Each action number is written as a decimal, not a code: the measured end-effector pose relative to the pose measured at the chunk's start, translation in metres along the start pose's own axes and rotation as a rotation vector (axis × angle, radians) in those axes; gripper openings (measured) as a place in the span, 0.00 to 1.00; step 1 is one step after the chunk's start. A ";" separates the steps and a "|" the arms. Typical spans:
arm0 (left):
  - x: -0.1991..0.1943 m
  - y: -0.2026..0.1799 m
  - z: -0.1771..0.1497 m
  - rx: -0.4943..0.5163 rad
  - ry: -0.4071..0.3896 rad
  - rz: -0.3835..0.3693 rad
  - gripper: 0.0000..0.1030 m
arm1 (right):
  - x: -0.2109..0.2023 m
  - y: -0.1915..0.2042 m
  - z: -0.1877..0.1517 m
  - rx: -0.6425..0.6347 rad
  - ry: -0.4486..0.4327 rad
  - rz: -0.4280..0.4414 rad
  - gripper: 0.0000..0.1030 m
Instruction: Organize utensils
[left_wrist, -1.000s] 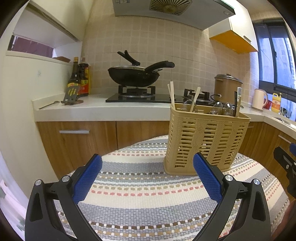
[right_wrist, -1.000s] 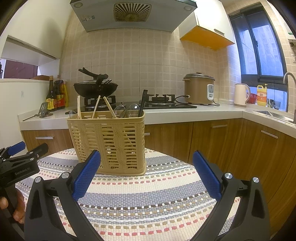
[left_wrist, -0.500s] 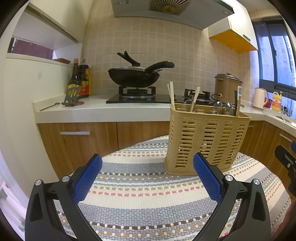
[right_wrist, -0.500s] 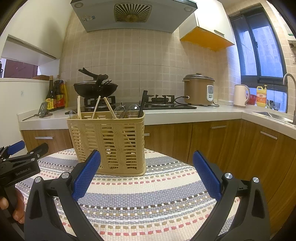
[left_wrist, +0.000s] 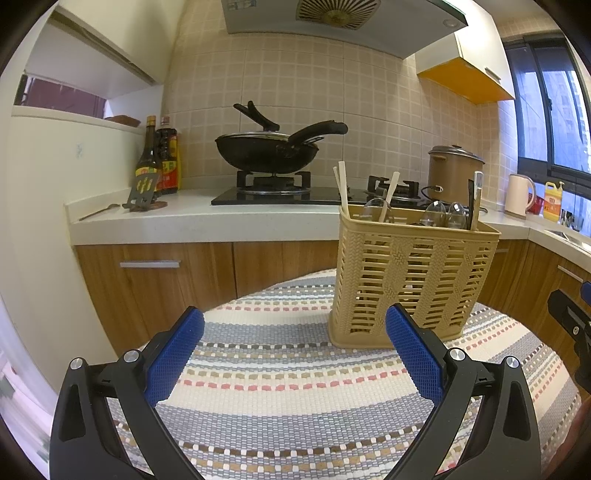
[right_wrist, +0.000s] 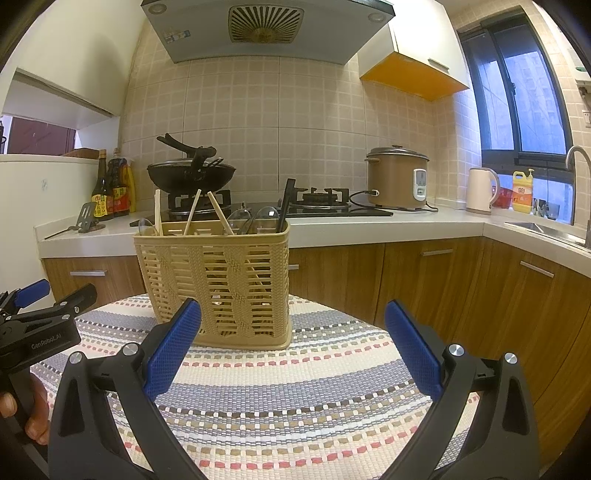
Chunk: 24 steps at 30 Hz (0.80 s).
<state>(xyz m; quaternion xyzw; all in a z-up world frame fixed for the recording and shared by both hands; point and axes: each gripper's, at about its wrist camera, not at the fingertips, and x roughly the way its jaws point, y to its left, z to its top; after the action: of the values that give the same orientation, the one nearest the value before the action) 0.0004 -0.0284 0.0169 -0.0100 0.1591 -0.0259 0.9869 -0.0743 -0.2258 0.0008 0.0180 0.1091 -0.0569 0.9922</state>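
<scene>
Left wrist view: the left gripper (left_wrist: 294, 328) hangs with its blue-padded fingers spread wide and empty above a striped woven mat (left_wrist: 280, 373). A tan plastic utensil basket (left_wrist: 410, 280) stands on the mat just beyond the right finger, holding chopsticks (left_wrist: 341, 190) and clear spoons (left_wrist: 436, 214). A black wok (left_wrist: 267, 151) sits on the stove behind.

Right wrist view: the right gripper (right_wrist: 293, 326), likewise spread and empty, faces the same basket (right_wrist: 218, 284). At far left the other gripper's body (right_wrist: 38, 332) reads "GenRobot.AI". Labels on the sauce bottles (right_wrist: 110, 192) and the yellow detergent bottle (right_wrist: 522, 192) are too small to read.
</scene>
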 end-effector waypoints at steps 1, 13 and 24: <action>0.000 0.000 0.000 0.000 0.000 0.000 0.93 | 0.001 0.000 0.000 0.000 0.001 0.001 0.92; 0.000 -0.001 0.000 0.003 0.001 0.000 0.93 | 0.001 -0.001 -0.001 0.002 -0.005 0.006 0.92; 0.000 -0.001 0.000 0.007 0.001 -0.002 0.93 | 0.000 -0.001 -0.001 0.004 -0.004 0.007 0.92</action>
<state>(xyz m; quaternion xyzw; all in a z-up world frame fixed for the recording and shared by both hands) 0.0006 -0.0293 0.0168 -0.0068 0.1597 -0.0275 0.9868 -0.0744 -0.2271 -0.0001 0.0201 0.1070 -0.0537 0.9926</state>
